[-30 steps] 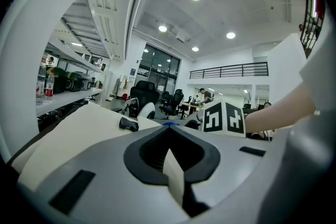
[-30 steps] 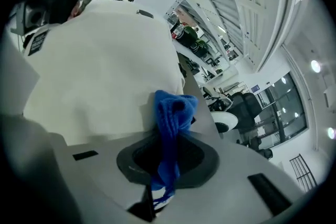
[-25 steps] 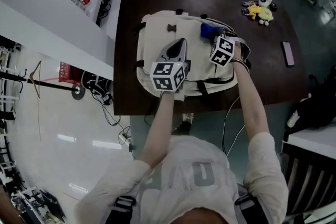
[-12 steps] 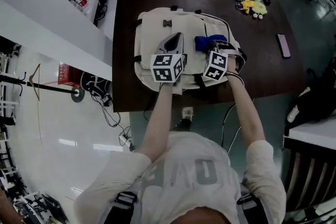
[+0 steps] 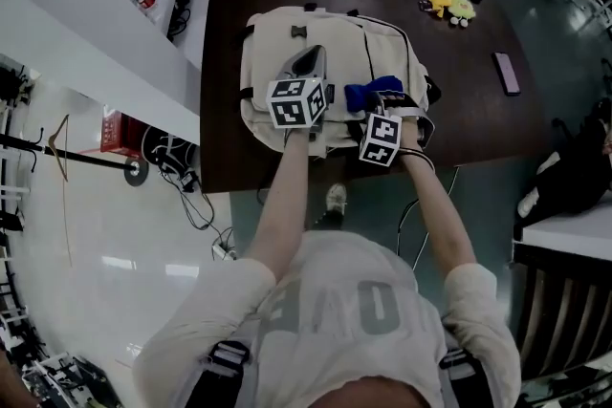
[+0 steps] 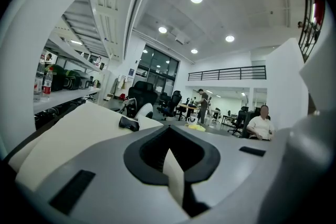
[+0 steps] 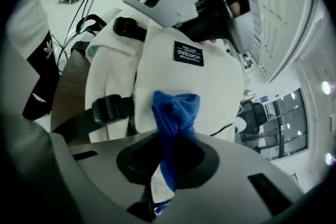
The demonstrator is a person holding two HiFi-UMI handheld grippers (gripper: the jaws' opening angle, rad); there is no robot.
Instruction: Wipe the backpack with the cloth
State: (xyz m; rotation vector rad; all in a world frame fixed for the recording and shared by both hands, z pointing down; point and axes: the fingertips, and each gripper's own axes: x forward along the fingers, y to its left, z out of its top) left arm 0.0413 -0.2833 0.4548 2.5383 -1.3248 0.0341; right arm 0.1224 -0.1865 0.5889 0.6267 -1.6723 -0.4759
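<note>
While the right gripper [image 7: 159,189] is clamping its jaws tight on a bunched blue cloth [image 7: 176,113], the free end of that cloth is pressing against the cream backpack [image 7: 210,92], just beside a black strap buckle [image 7: 110,108]. Seen from the head view, the cloth is sitting on the near right part of the bag's front, which is lying flat on the dark table [image 5: 478,129]. The left gripper [image 6: 173,178] is lying on the bag's middle with its jaws together and nothing between them, seemingly steadying the bag. Judging by this, the wiping is under way: the cloth is gripped and in contact with the fabric. No stain or wet trace is showing, so I cannot tell how much is already covered. The far end and left side are probably waiting their turn.
</note>
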